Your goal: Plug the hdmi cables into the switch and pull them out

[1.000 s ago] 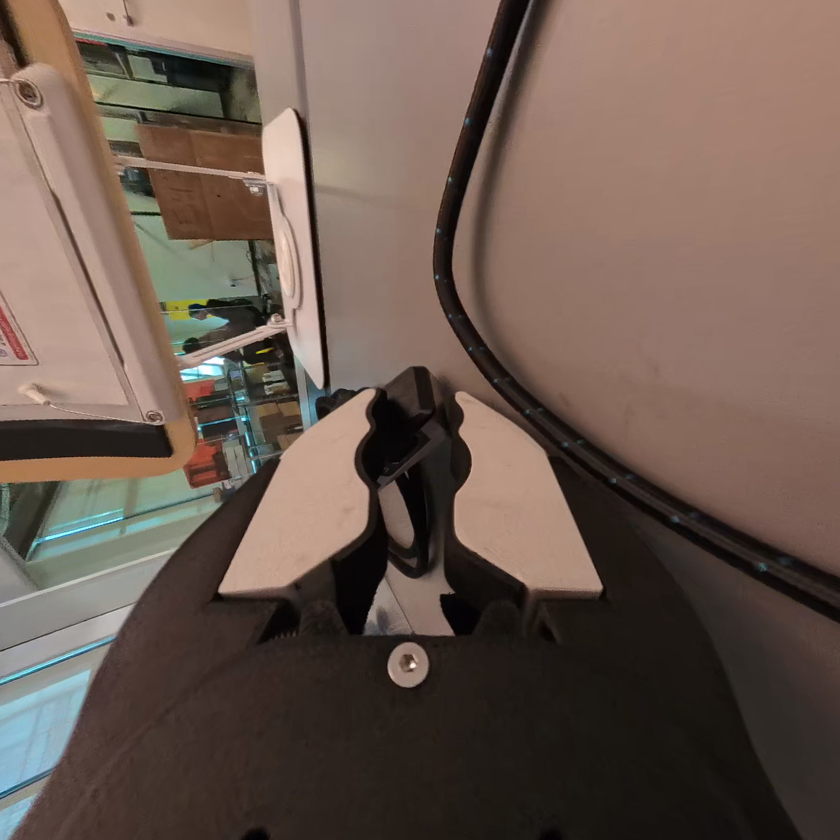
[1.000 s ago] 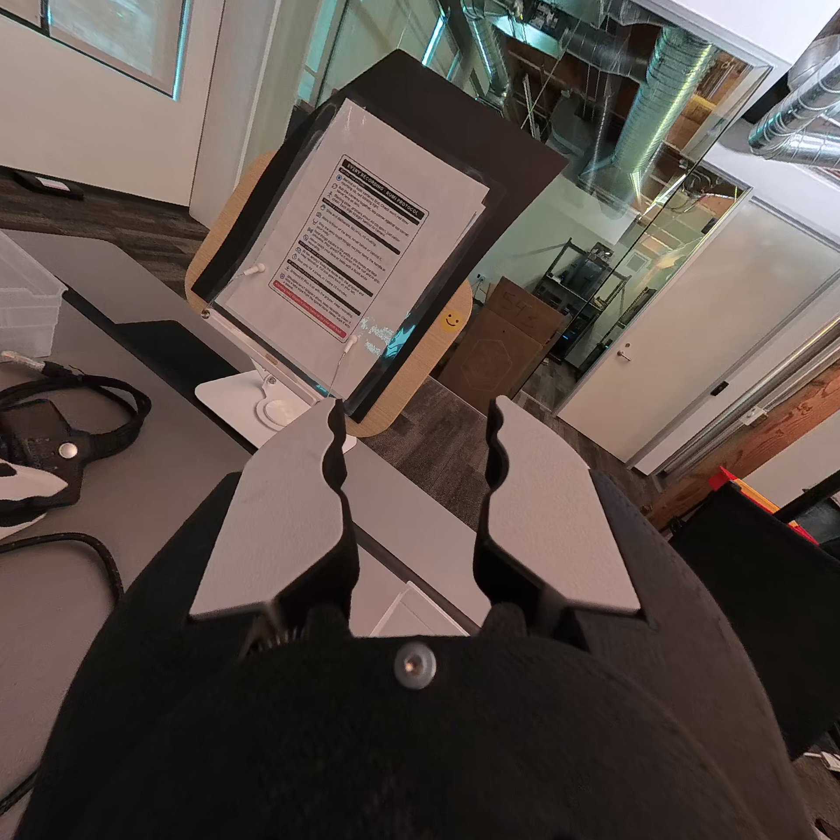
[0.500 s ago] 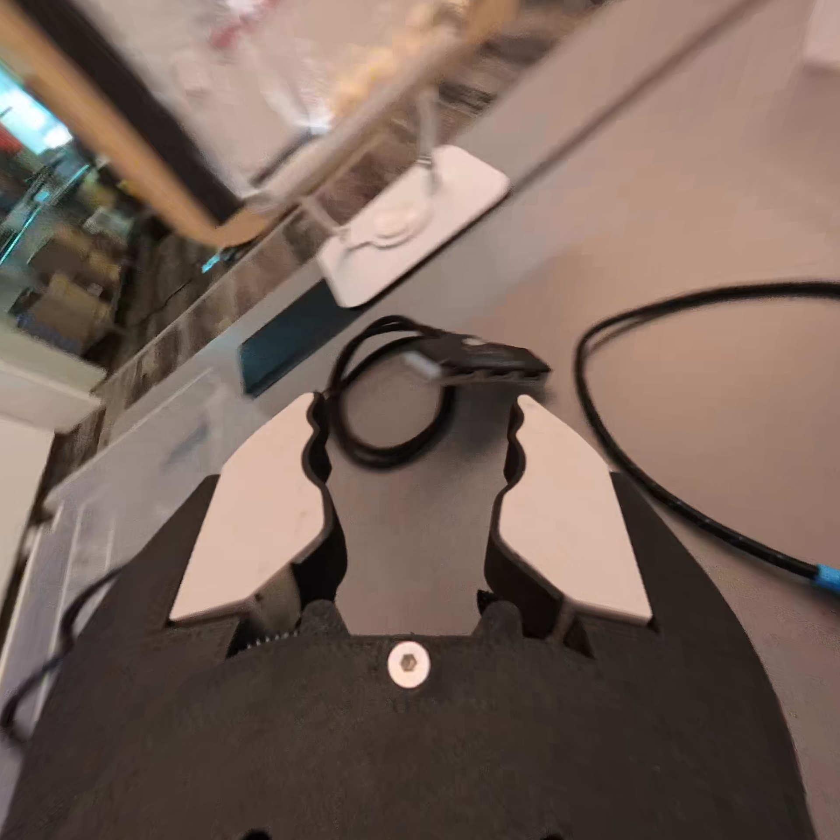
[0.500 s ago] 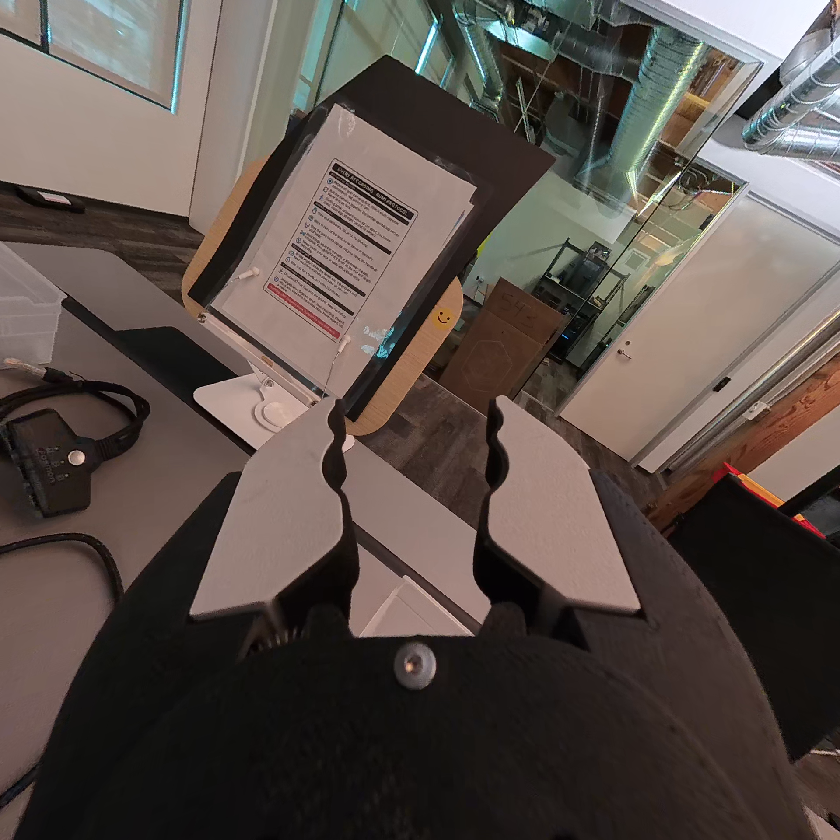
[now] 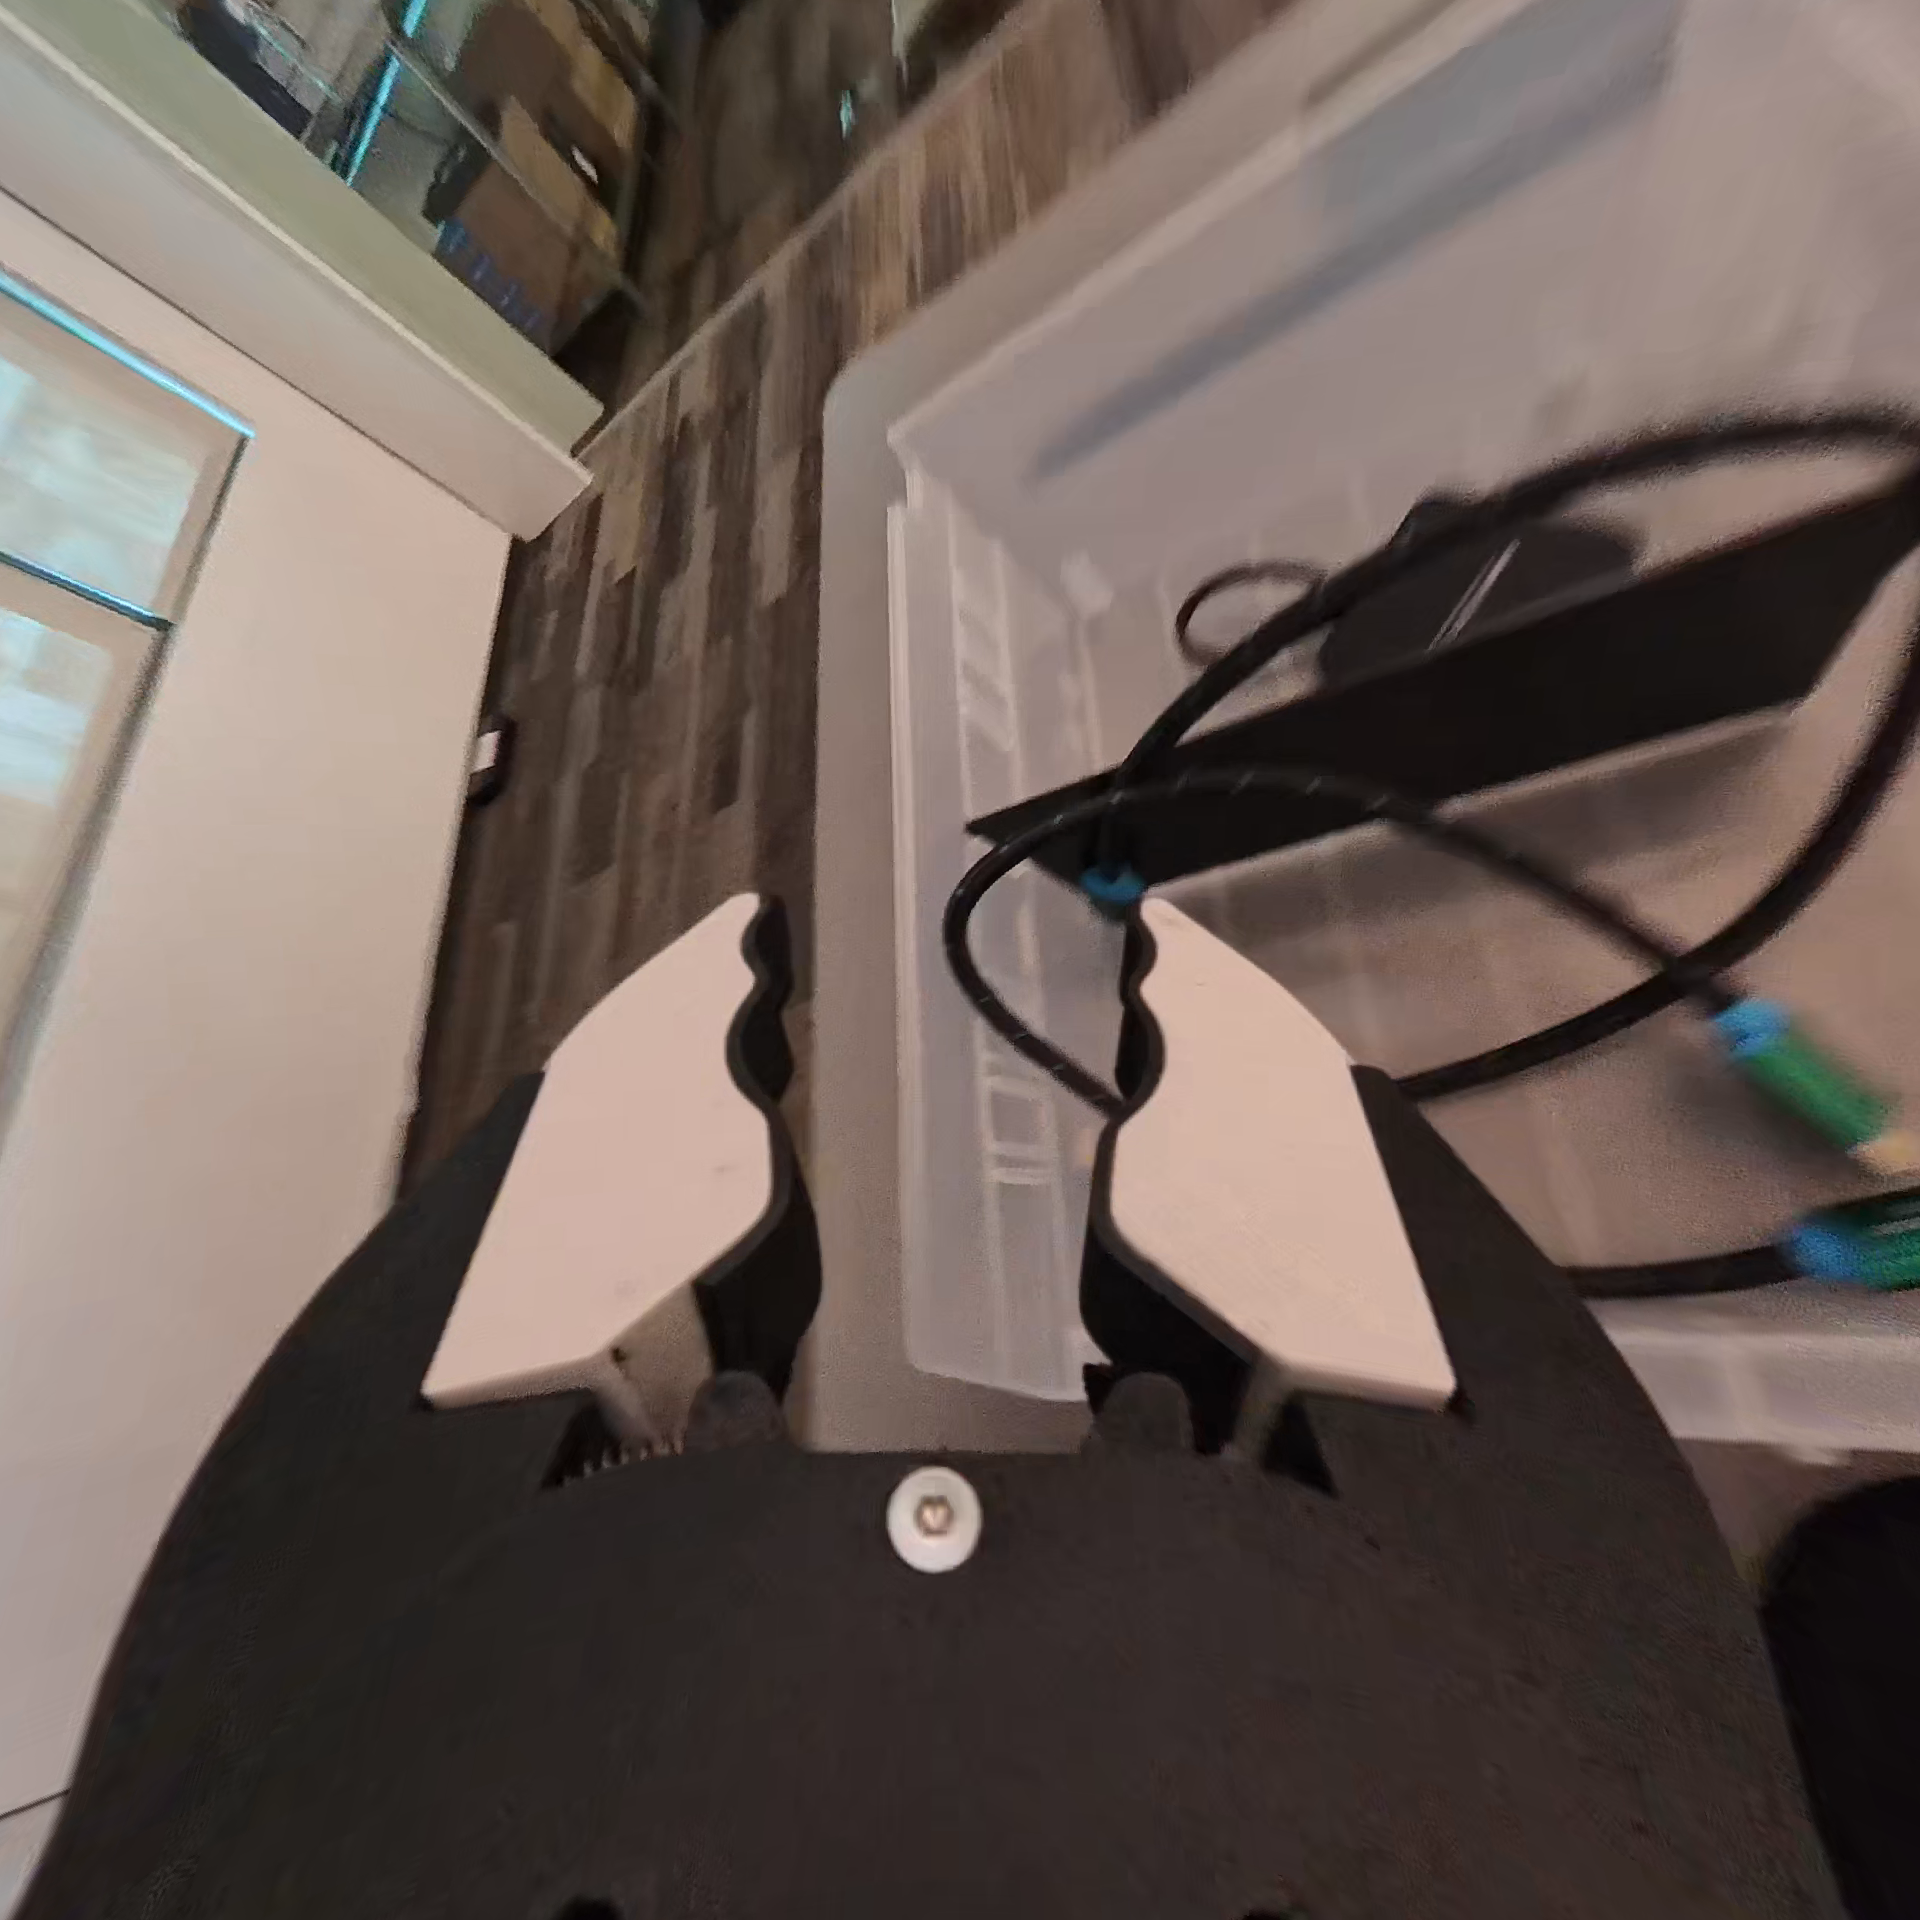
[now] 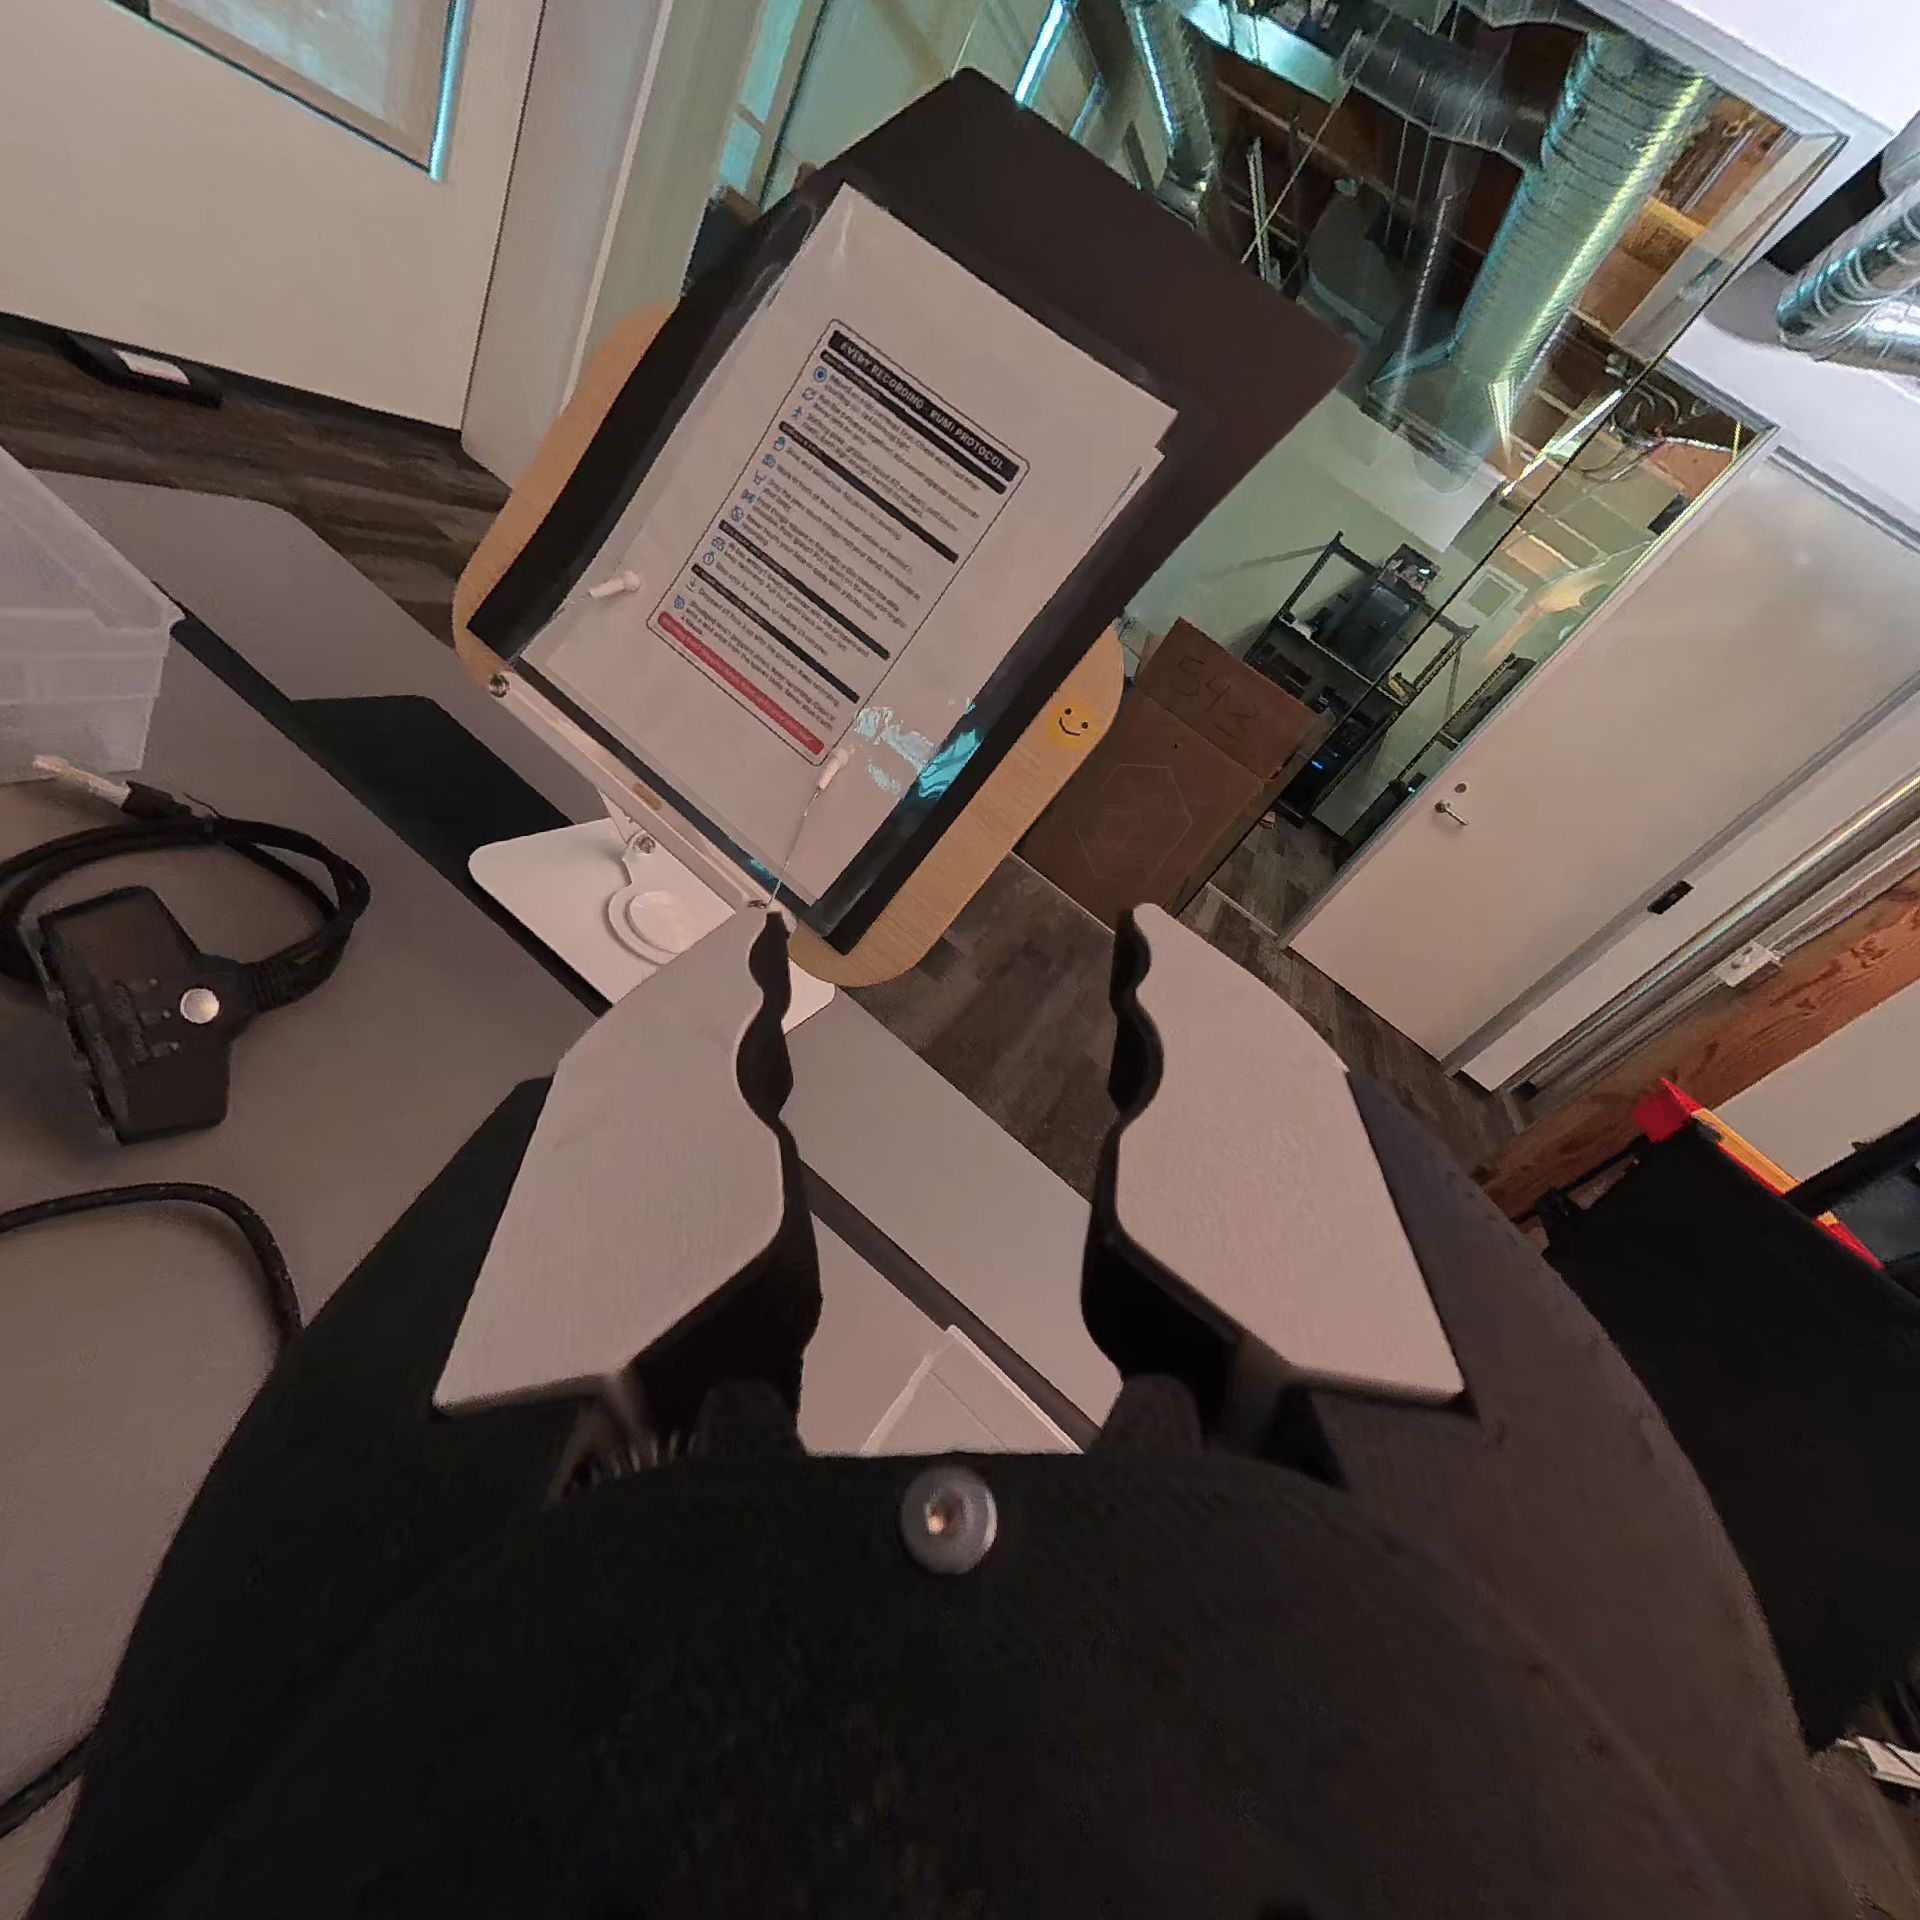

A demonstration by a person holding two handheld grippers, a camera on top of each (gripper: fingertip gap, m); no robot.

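The black HDMI switch (image 6: 130,1013) lies on the grey table (image 6: 436,1039) at the left of the right wrist view, with its own black cable (image 6: 312,883) looped behind it. My right gripper (image 6: 945,935) is open and empty, raised above the table's far edge, well right of the switch. My left gripper (image 5: 951,914) is open and empty, over the corner of a clear plastic bin (image 5: 935,727). Black braided HDMI cables (image 5: 1039,842) with blue and green plug ends (image 5: 1808,1081) lie in and by the bin. The view is blurred.
A white stand (image 6: 623,894) holds a framed printed sheet (image 6: 831,540) at the table's far edge. A black flat item (image 5: 1558,675) rests across the bin. Another black cable (image 6: 239,1236) runs over the table at the left. Wood-look floor (image 5: 644,644) lies beyond.
My left gripper let go of the switch, opened, and swung left from the switch to the clear bin with the cables. The switch now lies on the table. My right gripper barely moved.
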